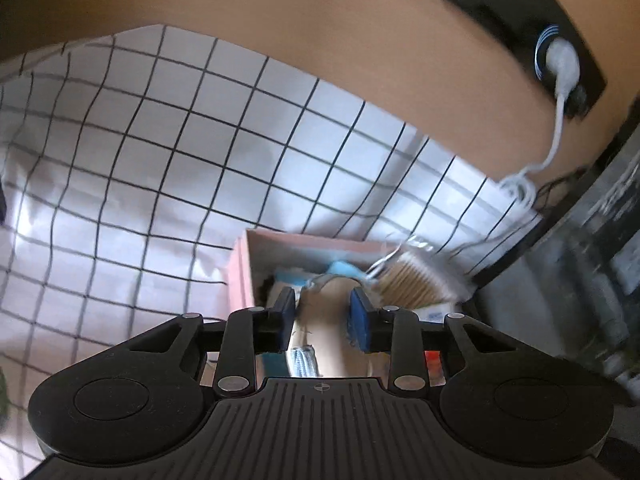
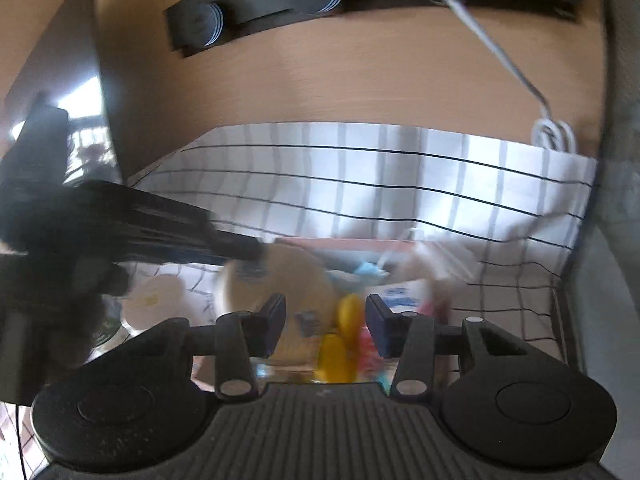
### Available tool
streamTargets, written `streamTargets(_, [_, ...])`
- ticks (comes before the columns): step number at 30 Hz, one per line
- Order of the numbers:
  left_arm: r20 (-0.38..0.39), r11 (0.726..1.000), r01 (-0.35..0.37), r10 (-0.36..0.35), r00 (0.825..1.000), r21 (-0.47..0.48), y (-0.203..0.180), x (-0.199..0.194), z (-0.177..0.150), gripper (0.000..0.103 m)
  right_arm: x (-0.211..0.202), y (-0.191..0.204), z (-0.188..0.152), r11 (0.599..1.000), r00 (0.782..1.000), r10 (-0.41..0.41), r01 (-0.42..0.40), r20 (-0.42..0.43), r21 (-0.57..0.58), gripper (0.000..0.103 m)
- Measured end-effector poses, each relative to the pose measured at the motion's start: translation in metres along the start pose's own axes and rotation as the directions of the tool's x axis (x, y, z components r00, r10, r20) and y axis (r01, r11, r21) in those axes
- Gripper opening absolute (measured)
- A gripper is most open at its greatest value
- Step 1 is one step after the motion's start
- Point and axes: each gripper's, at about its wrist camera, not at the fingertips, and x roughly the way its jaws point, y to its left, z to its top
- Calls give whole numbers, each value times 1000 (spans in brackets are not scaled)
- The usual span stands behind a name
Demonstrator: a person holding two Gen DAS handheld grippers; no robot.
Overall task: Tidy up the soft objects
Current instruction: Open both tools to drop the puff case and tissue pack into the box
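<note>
Both grippers hover over a cluttered tabletop: the left gripper (image 1: 323,316) has its jaws apart astride a tan soft item (image 1: 324,320), not visibly pinching it, while the right gripper (image 2: 325,322) hangs empty, jaws apart, above blurred yellow pieces (image 2: 340,344). Just beyond sits a pink box (image 1: 256,264) of sundries on a checked cloth (image 1: 160,160). This looks like an approach to a pick; next, closing squarely on one soft piece.

Black ribbed gripper (image 1: 322,300), blue fingertip pads (image 1: 360,312).
</note>
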Motion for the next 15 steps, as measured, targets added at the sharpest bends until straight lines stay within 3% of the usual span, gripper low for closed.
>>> streamTargets(5, [-34,999,-2,3,999,50,6,9,4,33,21,37,0,993,998,-60,57,-25,-105,45])
streamTargets(11, [-76,996,76,-73,994,39,16,17,12,33,62,54,3,979,988,-134,120,-75,-162,45])
streamTargets(15, [24,990,134,-135,991,34,31,-18,16,33,72,60,2,973,980,-179,162,-92,-162,45])
